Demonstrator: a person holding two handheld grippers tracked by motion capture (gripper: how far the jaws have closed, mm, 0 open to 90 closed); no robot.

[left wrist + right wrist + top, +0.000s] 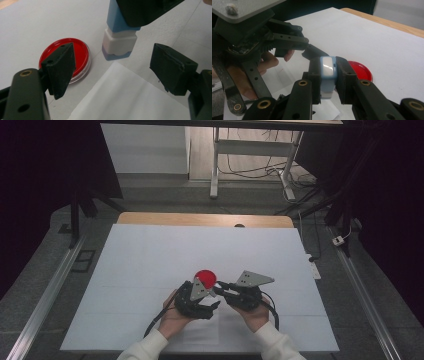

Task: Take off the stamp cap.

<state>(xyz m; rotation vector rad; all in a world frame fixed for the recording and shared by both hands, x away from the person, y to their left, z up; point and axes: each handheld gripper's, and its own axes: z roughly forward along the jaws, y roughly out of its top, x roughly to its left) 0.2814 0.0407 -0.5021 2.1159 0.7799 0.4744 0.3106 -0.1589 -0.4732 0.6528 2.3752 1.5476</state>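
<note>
A blue-and-white stamp (327,68) stands upright between the jaws of my right gripper (328,72), which is shut on its upper part. In the left gripper view the stamp (119,42) has its lower end close to the white table cover, just beyond a corner of a white paper sheet (125,95). My left gripper (112,57) is open, with its jaws wide apart and the stamp ahead of the gap, untouched. A round red disc with a clear rim (81,53) lies flat to the left. From above, the disc (205,277) lies just beyond the left gripper (214,297) and right gripper (221,286).
The table wears a white cover (150,260), with a wooden edge (200,219) at the far side. The paper sheet (225,325) lies near the front edge between the person's sleeves. Metal rails run along both sides. A desk frame and cables stand beyond the table.
</note>
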